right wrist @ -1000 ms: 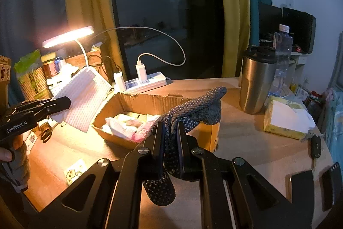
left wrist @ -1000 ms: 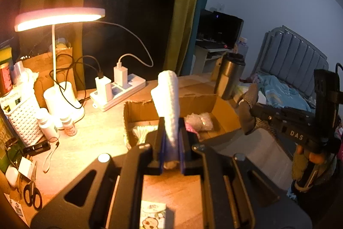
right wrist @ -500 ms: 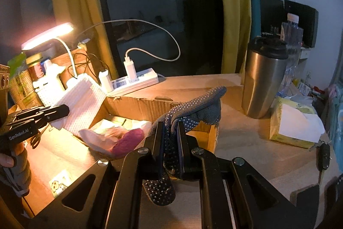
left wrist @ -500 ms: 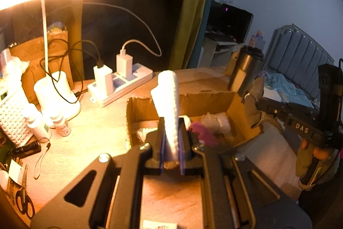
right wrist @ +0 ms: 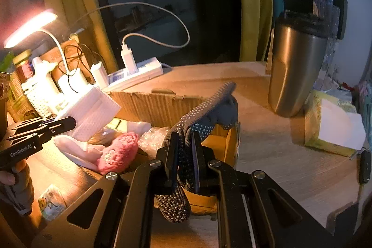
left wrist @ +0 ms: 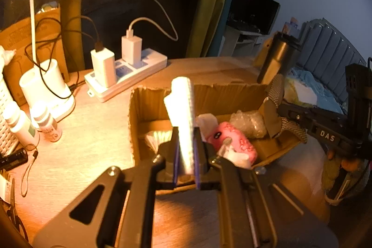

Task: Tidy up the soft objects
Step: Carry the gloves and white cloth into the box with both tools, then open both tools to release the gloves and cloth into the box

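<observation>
- Soft objects are being gathered into an open cardboard box (right wrist: 162, 104) on a wooden desk (right wrist: 290, 166).
- Already lying inside the box: a pink plush toy (left wrist: 232, 143), a crumpled clear plastic bag (left wrist: 248, 122), and some white cloth or tissue (right wrist: 76, 150).
- Left gripper (left wrist: 187, 155) has its jaws closed on a folded white cloth (left wrist: 182, 106), which stands upright. The cloth is above the box's left half and not yet let go.
- Right gripper (right wrist: 184, 159) has its jaws clamped on a dark dotted work glove (right wrist: 204, 113). The glove drapes over the box's right end, part of it hanging outside below the gripper.
- Judged progress: well along. Several items are stowed and two are held at the box, waiting to be dropped in.
- A tissue pack (right wrist: 334, 124) sits on the desk to the right, beside a steel tumbler (right wrist: 295, 71). Whether it belongs in the box cannot be told.
</observation>
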{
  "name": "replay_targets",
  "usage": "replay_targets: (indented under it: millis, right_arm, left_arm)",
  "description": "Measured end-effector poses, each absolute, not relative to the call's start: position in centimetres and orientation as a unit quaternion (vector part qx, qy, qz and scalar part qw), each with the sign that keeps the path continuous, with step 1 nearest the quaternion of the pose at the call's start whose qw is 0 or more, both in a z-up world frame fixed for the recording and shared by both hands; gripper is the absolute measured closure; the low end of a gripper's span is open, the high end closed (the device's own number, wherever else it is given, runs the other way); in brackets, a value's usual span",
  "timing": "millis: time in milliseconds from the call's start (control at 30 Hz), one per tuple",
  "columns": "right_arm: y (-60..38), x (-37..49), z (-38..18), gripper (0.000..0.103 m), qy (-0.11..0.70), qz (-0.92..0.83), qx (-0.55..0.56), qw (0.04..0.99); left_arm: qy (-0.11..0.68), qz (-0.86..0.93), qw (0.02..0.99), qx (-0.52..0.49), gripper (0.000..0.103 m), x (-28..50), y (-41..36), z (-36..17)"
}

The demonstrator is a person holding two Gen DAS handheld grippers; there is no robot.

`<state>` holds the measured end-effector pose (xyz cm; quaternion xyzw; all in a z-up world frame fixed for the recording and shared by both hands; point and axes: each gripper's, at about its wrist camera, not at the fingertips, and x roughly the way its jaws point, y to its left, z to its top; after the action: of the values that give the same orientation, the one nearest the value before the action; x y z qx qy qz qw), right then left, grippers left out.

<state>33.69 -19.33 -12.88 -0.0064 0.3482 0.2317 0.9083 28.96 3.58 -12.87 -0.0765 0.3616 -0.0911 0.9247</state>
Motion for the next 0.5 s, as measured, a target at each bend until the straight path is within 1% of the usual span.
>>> replay_targets:
  millis: [167, 300, 500]
  right_arm:
    - [-19.3, 34.6, -14.8, 0.091, 0.370, 0.227, -0.002, 0.901]
    - [-19.1, 34.6, -15.0, 0.091, 0.365, 0.226, -0.008, 0.903]
    - [-18.9, 34.6, -15.1, 0.091, 0.360, 0.219, -0.020, 0.907]
  left_arm:
    - [0.383, -0.089, 0.917, -0.070, 0.093, 30.0, 3.3, -14.5]
    - [0.396, -0.090, 0.912, -0.065, 0.093, 30.5, 3.1, -15.7]
    - [0.394, -0.091, 0.913, -0.057, 0.091, 30.8, 2.8, -15.9]
